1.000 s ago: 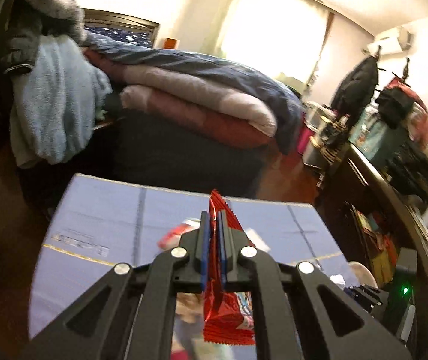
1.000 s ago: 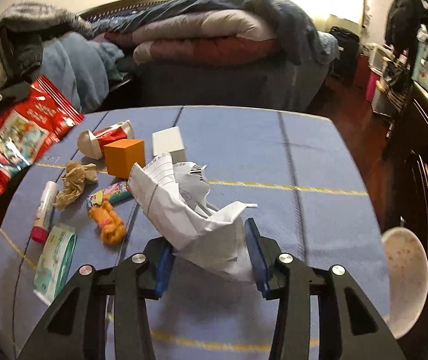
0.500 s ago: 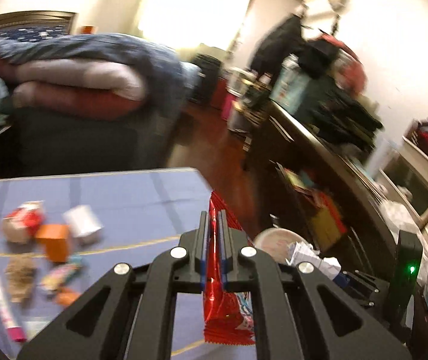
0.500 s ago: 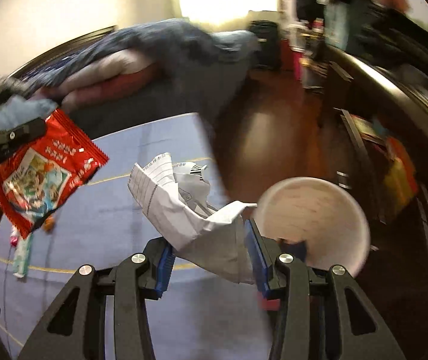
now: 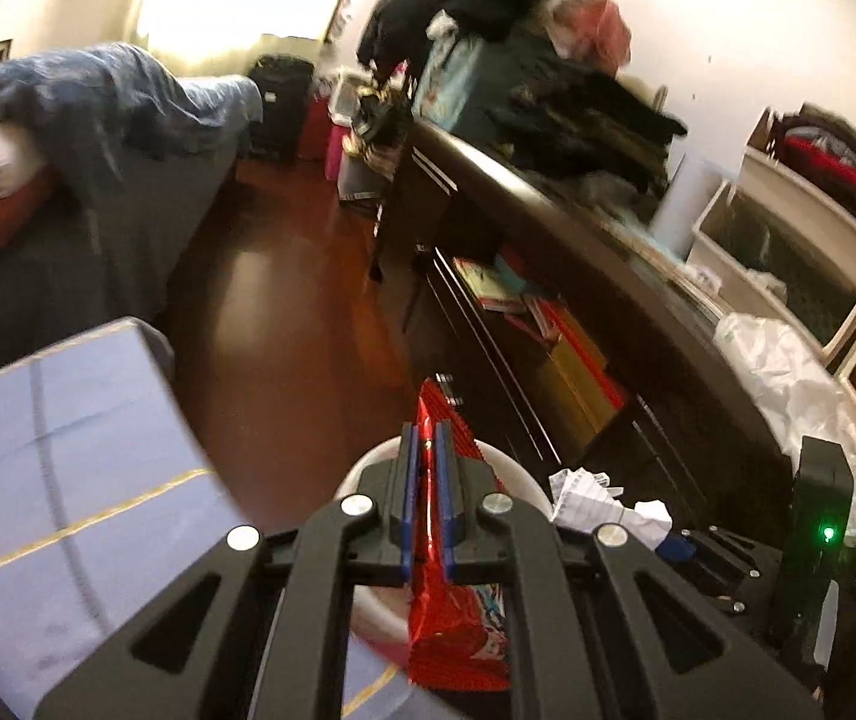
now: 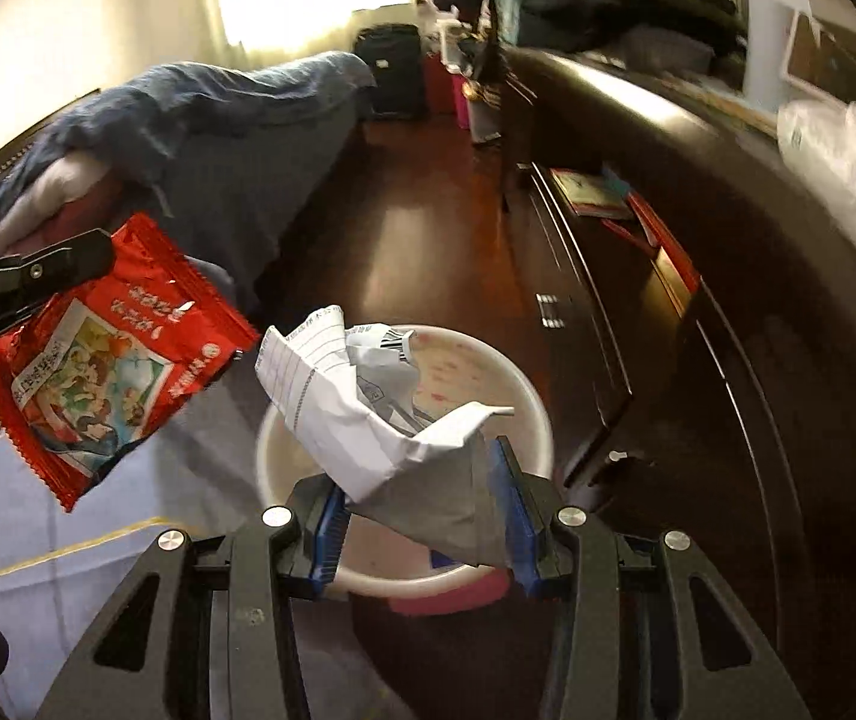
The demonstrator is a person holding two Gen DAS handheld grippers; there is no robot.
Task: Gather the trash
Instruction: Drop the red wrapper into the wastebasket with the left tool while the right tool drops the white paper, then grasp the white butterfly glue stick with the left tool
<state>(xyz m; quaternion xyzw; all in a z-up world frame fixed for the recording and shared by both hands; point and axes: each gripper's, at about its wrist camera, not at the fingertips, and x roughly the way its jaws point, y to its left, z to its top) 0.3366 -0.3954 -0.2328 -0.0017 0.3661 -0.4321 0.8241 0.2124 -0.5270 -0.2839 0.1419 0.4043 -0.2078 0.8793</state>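
My left gripper (image 5: 426, 450) is shut on a red snack wrapper (image 5: 452, 630), which hangs edge-on between its blue pads. Under it sits the white bin (image 5: 362, 474), mostly hidden by the fingers. In the right wrist view my right gripper (image 6: 422, 516) is shut on a crumpled white paper (image 6: 362, 414), held right above the open white bin (image 6: 512, 384). The same red wrapper (image 6: 104, 360) shows at the left, pinched by the left gripper (image 6: 50, 267), over the table's edge beside the bin. The paper (image 5: 596, 498) and the right gripper also appear at the lower right of the left wrist view.
A blue-clothed table (image 5: 56, 456) lies at the left, with the bin just off its right edge. A dark low cabinet (image 6: 698, 312) with books runs along the right. A bed with blankets (image 5: 68, 138) stands behind, wooden floor (image 6: 422, 222) between them.
Both grippers have swung right, off the table with its scattered items toward the bin by the cabinet. The bin now sits right under the paper. Both grips are unchanged.
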